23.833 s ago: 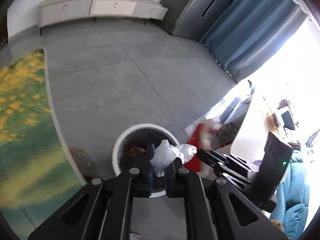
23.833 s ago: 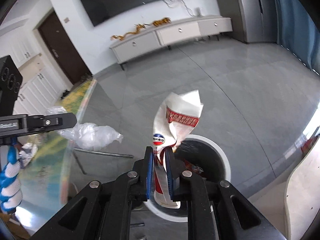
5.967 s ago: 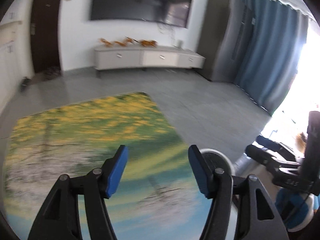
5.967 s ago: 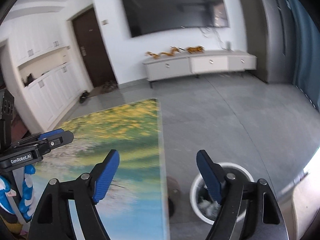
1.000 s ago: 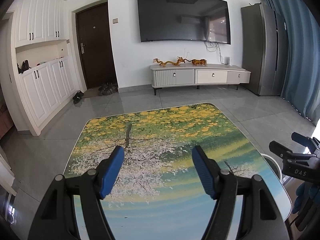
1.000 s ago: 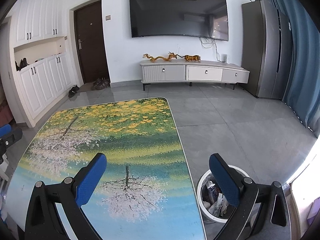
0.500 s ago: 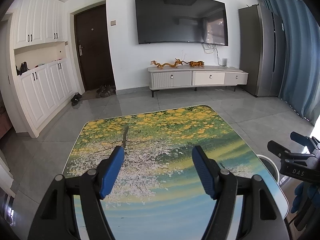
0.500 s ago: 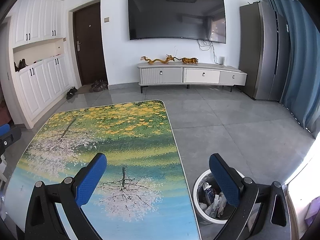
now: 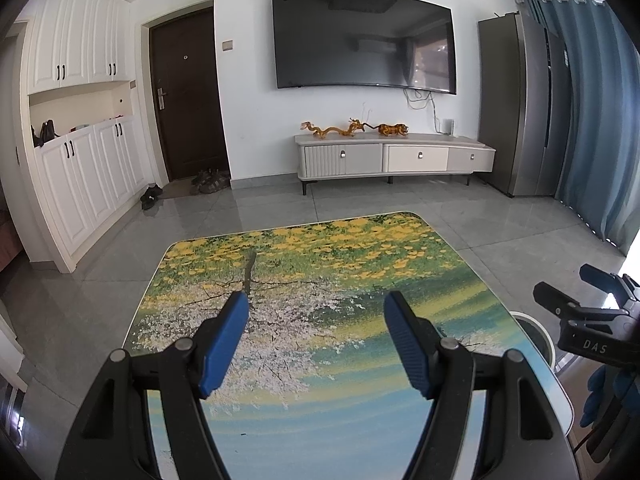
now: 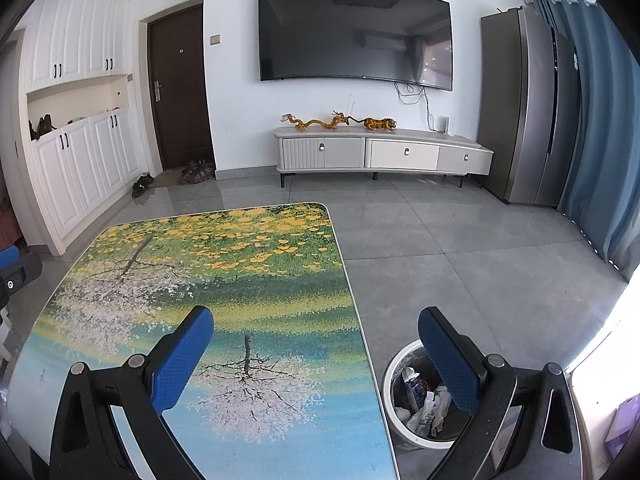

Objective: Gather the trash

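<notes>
Trash [image 10: 420, 404] is sitting crumpled inside the white round bin [image 10: 390, 384], which is standing on the grey tiled floor [image 10: 480, 248] just beside the right edge of the table [image 10: 248, 264]; wrappers and pale plastic are showing through the bin's open top, partly hidden by a blue pad of the right gripper [image 10: 316, 334]. That gripper is hovering above the near right corner of the table with its fingers [image 10: 182, 354] spread wide and gripping nothing, one pad over the painted tabletop and the other over the bin. The left gripper [image 9: 316, 318] is hanging over the near middle of the table, its blue-padded fingers [image 9: 226, 340] likewise standing well apart and carrying nothing. The tabletop is showing a printed landscape (yellow blossoms at the far end, white blossom trees in the middle, blue and green bands toward the near edge). In the left wrist view the right gripper [image 9: 580, 300] is appearing at the right border, near the rim of the bin [image 9: 536, 330] peeking out past the table's edge. Against the far wall a large dark television [image 9: 364, 40] is hanging above a low white media console [image 9: 394, 158], on which golden dragon and tiger figurines [image 9: 354, 129] are resting. A dark brown door [image 9: 186, 96] is standing to the left of the television, with shoes [image 9: 210, 180] lying on the floor before it, white cupboards [image 9: 84, 128] lining the left wall, and a grey refrigerator [image 9: 520, 108] beside blue curtains [image 9: 592, 120] on the right.
</notes>
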Demonstrator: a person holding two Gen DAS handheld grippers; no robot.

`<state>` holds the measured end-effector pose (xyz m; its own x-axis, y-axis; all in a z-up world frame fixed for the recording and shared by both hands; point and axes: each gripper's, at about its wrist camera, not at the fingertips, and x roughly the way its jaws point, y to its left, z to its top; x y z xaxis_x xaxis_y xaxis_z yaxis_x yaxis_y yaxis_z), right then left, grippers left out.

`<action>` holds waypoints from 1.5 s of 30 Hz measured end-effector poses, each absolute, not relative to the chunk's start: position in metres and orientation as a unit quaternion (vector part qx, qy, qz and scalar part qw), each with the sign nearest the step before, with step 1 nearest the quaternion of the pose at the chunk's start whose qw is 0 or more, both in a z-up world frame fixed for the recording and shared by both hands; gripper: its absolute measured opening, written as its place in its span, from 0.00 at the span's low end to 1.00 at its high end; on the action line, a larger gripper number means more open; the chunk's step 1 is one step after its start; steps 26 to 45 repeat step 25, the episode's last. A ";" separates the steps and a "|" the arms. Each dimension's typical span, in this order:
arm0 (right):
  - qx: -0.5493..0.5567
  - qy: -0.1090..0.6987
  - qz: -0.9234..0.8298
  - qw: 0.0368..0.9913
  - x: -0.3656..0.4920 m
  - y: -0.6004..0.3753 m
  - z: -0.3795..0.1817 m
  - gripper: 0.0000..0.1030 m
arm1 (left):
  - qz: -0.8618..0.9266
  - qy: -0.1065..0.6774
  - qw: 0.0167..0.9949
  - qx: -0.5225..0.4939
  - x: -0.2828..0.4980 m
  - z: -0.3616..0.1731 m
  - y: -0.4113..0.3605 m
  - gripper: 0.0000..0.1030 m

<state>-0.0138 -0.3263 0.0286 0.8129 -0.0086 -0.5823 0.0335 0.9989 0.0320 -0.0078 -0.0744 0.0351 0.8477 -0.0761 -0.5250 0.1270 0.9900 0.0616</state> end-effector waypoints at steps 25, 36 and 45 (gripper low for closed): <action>0.009 0.306 -0.012 0.952 -0.014 -0.326 0.031 1.00 | -0.047 0.273 0.960 0.027 -0.008 0.037 -0.063 0.67; 0.009 0.306 -0.012 0.952 -0.014 -0.326 0.031 1.00 | -0.047 0.273 0.960 0.027 -0.008 0.037 -0.063 0.67; 0.009 0.306 -0.012 0.952 -0.014 -0.326 0.031 1.00 | -0.047 0.273 0.960 0.027 -0.008 0.037 -0.063 0.67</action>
